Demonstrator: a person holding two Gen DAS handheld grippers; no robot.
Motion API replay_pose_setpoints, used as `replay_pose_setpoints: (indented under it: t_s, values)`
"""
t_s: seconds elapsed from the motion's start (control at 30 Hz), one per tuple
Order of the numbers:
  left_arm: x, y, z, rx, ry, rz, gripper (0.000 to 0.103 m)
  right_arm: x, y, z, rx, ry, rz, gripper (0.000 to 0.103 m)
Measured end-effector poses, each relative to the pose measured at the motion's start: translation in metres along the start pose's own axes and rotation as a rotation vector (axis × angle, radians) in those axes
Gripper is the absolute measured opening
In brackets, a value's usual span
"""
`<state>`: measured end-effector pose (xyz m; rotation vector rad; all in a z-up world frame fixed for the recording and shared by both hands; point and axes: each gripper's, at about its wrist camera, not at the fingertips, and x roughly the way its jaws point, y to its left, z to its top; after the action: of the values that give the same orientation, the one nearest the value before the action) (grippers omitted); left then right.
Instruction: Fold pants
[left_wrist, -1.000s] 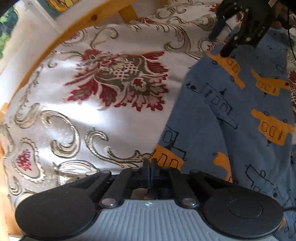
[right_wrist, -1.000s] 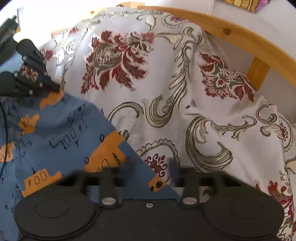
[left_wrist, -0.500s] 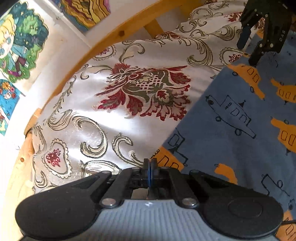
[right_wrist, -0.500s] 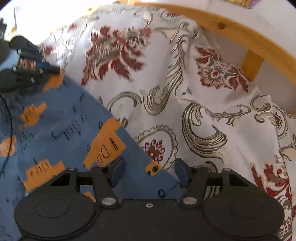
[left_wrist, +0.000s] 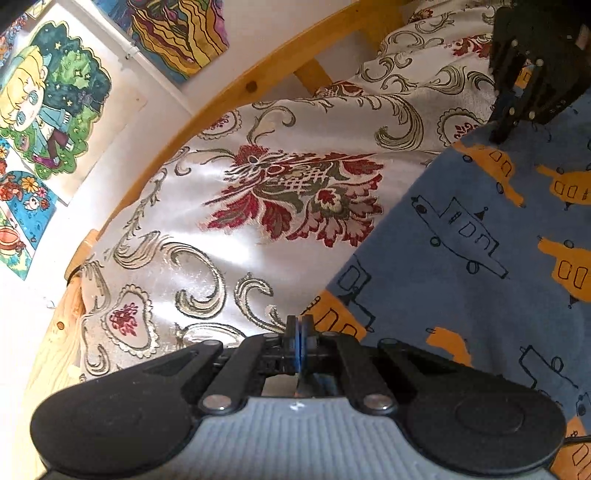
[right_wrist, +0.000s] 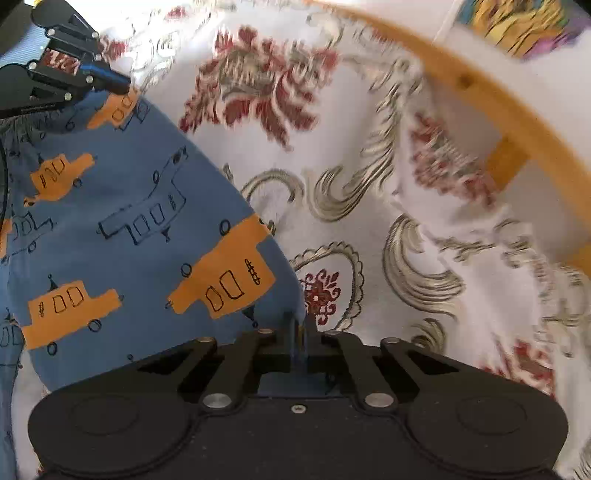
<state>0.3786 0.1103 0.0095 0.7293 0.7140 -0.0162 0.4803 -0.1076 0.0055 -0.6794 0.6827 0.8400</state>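
- Pants (left_wrist: 480, 266), blue with orange and outlined vehicle prints, lie spread on a bed over a white bedspread (left_wrist: 229, 258) with dark red flowers and grey-gold scrolls.
- Left tongs (left_wrist: 299, 332) clenched, blue pads pressed together, pinching the pants' edge where an orange patch meets the bedspread.
- Right tongs (right_wrist: 301, 328) clenched on a pants corner; blue cloth bunches up right at the tips and the corner is lifted off the bedspread.
- In the left wrist view the right tongs (left_wrist: 517, 110) show at top right, tips down on the far pants edge.
- In the right wrist view the left tongs (right_wrist: 110, 79) show at top left, at the far corner of the pants (right_wrist: 129, 221).
- Pants' edge runs stretched between the two tongs, fairly flat, light wrinkles only.
- Wooden bed rail (left_wrist: 258, 77) curves along the far side of the bed, just beyond the bedspread (right_wrist: 369, 184).
- Same rail (right_wrist: 498, 114) seen in the right wrist view, with a short upright post under it.
- Colourful drawings (left_wrist: 48, 107) are stuck on the white wall behind the rail.
- Right wrist view is motion-blurred on its right side.
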Motion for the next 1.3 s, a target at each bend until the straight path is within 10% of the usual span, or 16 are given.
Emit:
replay_pose_setpoints:
  t_s: [0.43, 0.8, 1.03, 1.3]
  values:
    - [-0.071, -0.001, -0.008, -0.010, -0.119, 0.029, 0.001, -0.132, 0.101, -0.041, -0.140, -0.207, -0.272, 0.001]
    - [-0.175, -0.059, -0.079, 0.154, -0.305, 0.095, 0.001, -0.201, 0.270, -0.119, -0.388, -0.107, -0.433, 0.001]
    - [-0.188, -0.111, -0.131, 0.259, -0.241, 0.080, 0.001, -0.190, 0.353, -0.152, -0.256, -0.048, -0.456, 0.000]
    - [-0.181, -0.132, -0.158, 0.339, -0.177, 0.097, 0.003, -0.182, 0.362, -0.163, -0.218, -0.074, -0.460, 0.000]
